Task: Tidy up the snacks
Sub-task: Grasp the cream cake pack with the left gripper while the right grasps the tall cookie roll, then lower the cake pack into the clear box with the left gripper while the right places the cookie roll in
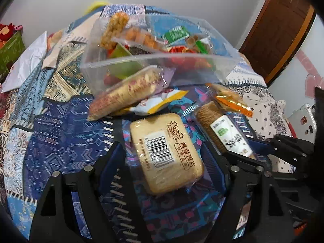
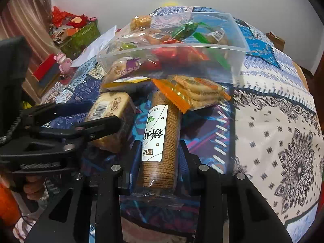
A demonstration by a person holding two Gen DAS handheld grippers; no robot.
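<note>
A beige packet of toasted bun slices (image 1: 166, 151) lies on the patterned cloth between the fingers of my left gripper (image 1: 165, 155), which stands open with a gap on the left side. My right gripper (image 2: 160, 154) is shut on a brown biscuit roll (image 2: 160, 141) with a white label, pads pressing both its sides. Behind them stands a clear plastic box (image 1: 162, 57) holding several snacks. An orange cracker packet (image 2: 194, 89) rests on the roll's far end. A long nut bar (image 1: 125, 93) and a yellow-white packet (image 1: 158, 103) lean on the box front.
The table wears a patchwork cloth (image 2: 273, 121), white-patterned to the right. A green box (image 2: 81, 38) with red items, a pink figurine (image 2: 62, 60) and white paper (image 1: 26, 64) lie at the back left. A brown door (image 1: 283, 26) stands far right. A hand (image 2: 32, 186) holds the left gripper.
</note>
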